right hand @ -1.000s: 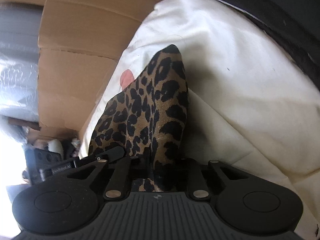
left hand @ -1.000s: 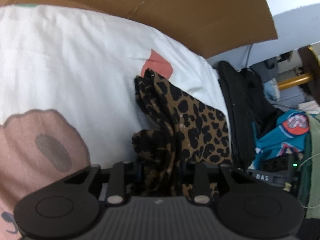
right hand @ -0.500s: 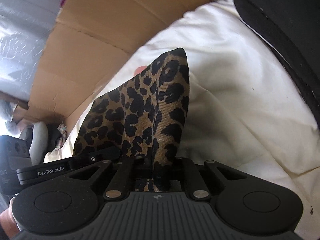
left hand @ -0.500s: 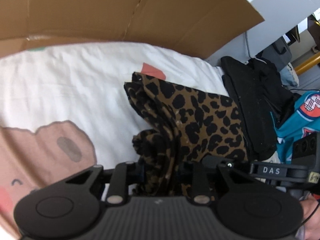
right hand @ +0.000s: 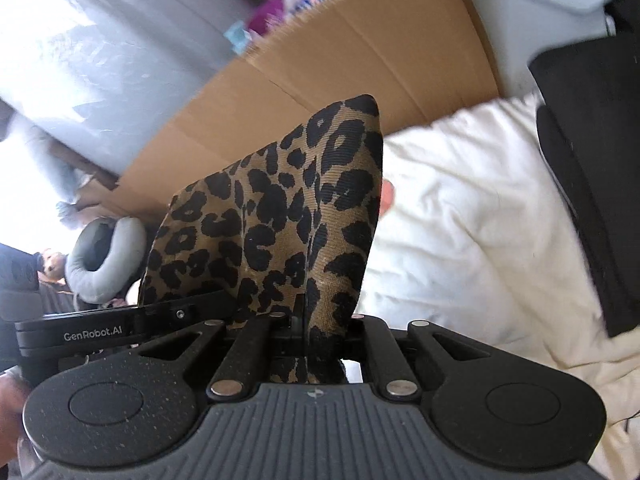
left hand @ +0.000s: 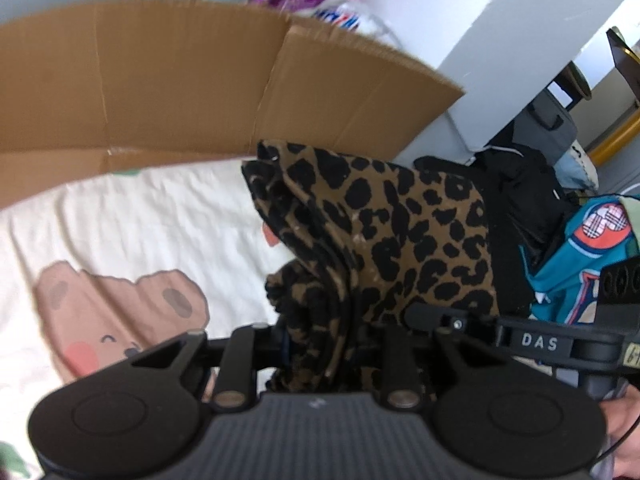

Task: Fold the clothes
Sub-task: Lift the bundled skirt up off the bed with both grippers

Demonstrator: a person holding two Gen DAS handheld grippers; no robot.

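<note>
Leopard-print garment (left hand: 400, 240) pinched in left tongs (left hand: 320, 344) and right tongs (right hand: 308, 332), both clamped tight, above white bedsheet (left hand: 140, 220)

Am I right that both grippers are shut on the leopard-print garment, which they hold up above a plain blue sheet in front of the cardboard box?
Not quite: the sheet is white with a cartoon bear print, not plain blue, as the left wrist view shows. The rest holds: the left gripper and right gripper are both shut on the leopard-print garment, held up in front of the cardboard box.
</note>
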